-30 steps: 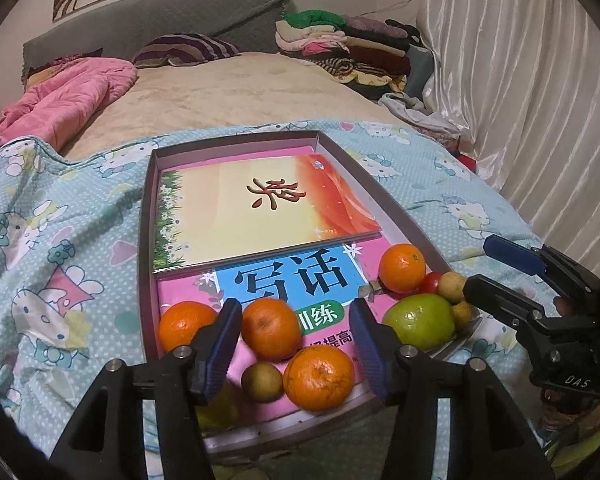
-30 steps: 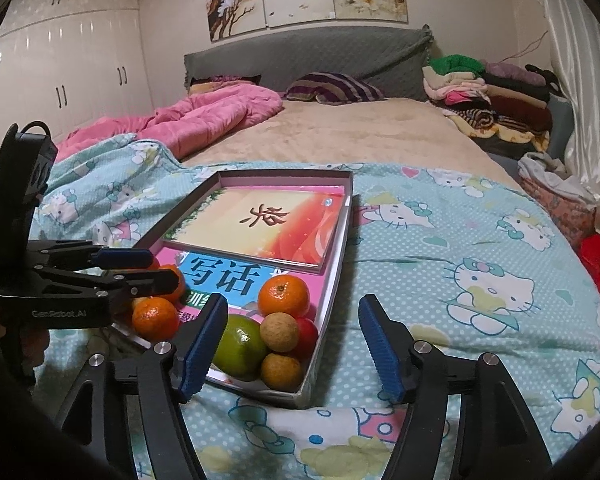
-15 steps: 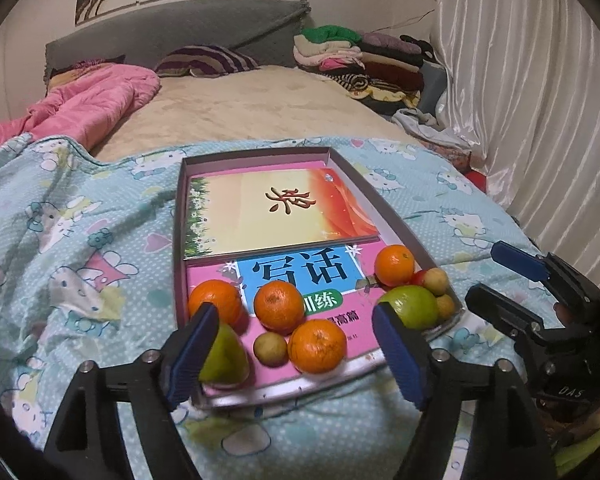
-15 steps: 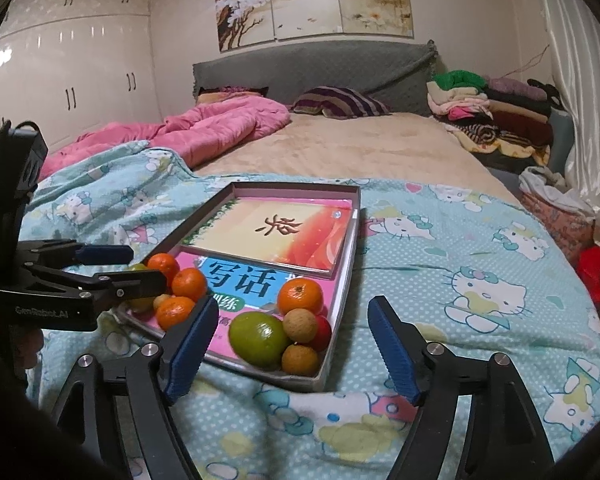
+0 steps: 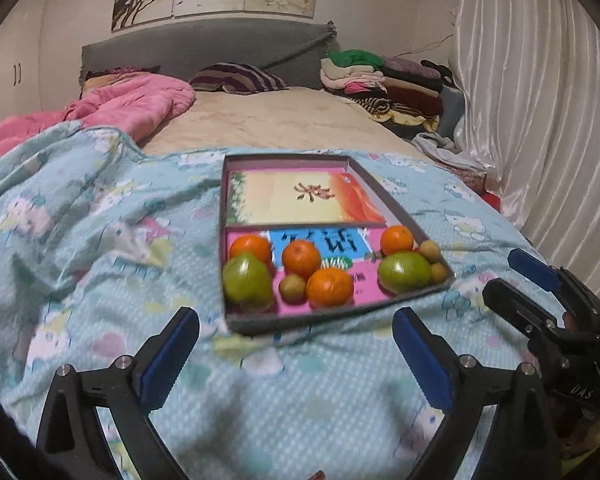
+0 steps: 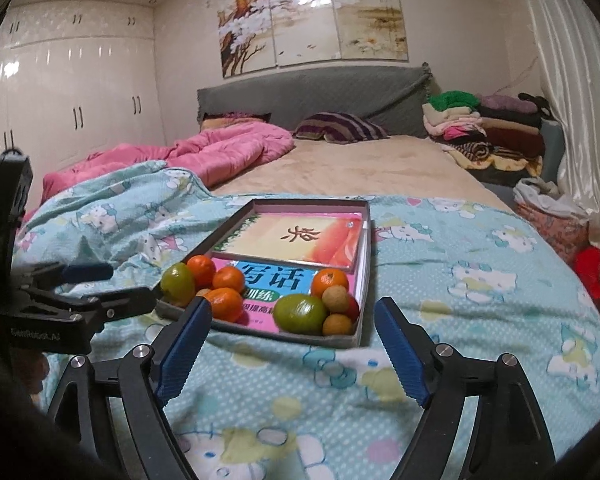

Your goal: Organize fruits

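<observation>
We're seeing the fruits sitting in two clusters at the near end of the tray (image 5: 404, 210) on the bed, ahead of both claws. Left claw (image 5: 296, 356) is facing the oranges (image 5: 301, 258); right claw (image 6: 292, 344) is facing the green fruit (image 6: 300, 313). Both are opening, holding nothing, touching nothing.

A: How many trays, and how many oranges?
B: One tray (image 5: 300, 322), centre of frame, and four oranges (image 5: 301, 258).
A: Green fruits?
B: Two green fruits (image 5: 247, 286).
A: Smaller items?
B: Three small tan fruits (image 5: 293, 288) and one red fruit (image 6: 354, 308), partly hidden.
A: Books?
B: Two books (image 5: 300, 200).
</observation>
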### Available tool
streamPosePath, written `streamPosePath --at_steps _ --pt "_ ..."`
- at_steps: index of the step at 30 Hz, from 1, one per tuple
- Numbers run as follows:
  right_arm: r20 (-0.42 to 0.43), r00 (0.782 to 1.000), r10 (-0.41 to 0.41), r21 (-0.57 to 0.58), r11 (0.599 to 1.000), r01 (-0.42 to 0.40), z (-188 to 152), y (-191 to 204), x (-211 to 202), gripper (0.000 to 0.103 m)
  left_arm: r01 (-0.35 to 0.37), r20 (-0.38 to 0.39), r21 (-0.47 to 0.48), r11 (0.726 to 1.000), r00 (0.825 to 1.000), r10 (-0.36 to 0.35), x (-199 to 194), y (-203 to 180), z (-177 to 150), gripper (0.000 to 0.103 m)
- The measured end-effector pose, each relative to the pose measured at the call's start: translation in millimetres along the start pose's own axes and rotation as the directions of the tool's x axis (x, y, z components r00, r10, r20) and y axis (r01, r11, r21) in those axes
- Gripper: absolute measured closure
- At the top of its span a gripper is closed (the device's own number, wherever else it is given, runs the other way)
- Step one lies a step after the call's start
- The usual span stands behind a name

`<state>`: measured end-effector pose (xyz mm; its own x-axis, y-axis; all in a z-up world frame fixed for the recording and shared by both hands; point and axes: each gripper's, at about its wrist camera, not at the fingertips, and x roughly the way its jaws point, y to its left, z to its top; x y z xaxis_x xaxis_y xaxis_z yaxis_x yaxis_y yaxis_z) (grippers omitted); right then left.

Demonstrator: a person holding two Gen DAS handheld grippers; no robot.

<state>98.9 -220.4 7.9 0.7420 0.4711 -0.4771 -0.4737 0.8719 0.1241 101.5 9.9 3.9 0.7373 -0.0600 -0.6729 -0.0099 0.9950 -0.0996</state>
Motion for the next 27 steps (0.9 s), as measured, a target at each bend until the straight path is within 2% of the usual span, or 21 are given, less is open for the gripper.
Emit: streamPosePath --at_steps 11,19,27 --pt "-0.125 0.992 -0.010 0.001 1.000 0.010 -48 20 -12 0.016 -0.017 -0.059 -0.052 0.998 0.998 0.014 -11 13 -49 0.005" --pt "-0.121 0.990 -0.066 0.014 0.998 0.068 -57 19 -24 0.016 -0.028 -0.063 -0.036 0.999 0.998 0.025 -18 6 -65 0.005" --pt "-0.119 0.990 -0.072 0.011 0.997 0.074 -59 20 -21 0.016 -0.022 -0.060 -0.044 0.999 0.998 0.019 -18 5 -66 0.005"
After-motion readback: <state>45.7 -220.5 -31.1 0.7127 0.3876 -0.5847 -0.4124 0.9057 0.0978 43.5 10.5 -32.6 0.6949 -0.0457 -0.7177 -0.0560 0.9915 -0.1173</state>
